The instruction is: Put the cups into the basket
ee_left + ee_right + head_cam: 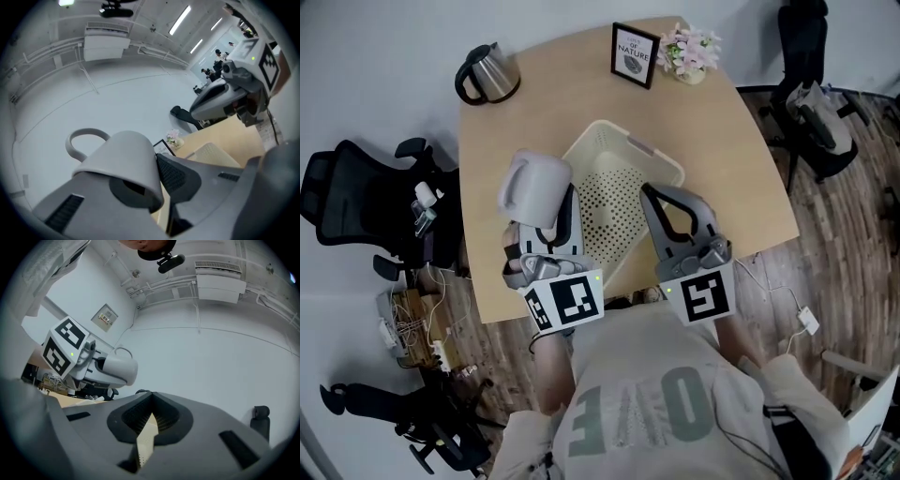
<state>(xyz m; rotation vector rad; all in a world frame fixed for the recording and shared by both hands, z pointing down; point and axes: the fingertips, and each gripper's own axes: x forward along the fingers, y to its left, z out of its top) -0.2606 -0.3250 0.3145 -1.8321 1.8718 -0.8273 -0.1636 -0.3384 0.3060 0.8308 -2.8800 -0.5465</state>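
Well, my left gripper [555,211] has its fingers clamped on a pale mug [534,186], held tipped just beside the basket [609,127] and left to go in, while my right gripper [652,197], fingers pressed together on nothing, hangs over its mesh, where I see no cups.

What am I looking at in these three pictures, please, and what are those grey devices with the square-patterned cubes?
A person holds a two-jaw gripper in each hand; the patterned cubes are part of them. The head view looks down from the person's head. The other two views come from cameras riding on each gripper. On the table stand a basket, a kettle, a framed picture and flowers. The left gripper is shut on a pale cup, held by the basket's left edge. The right gripper is shut and empty.
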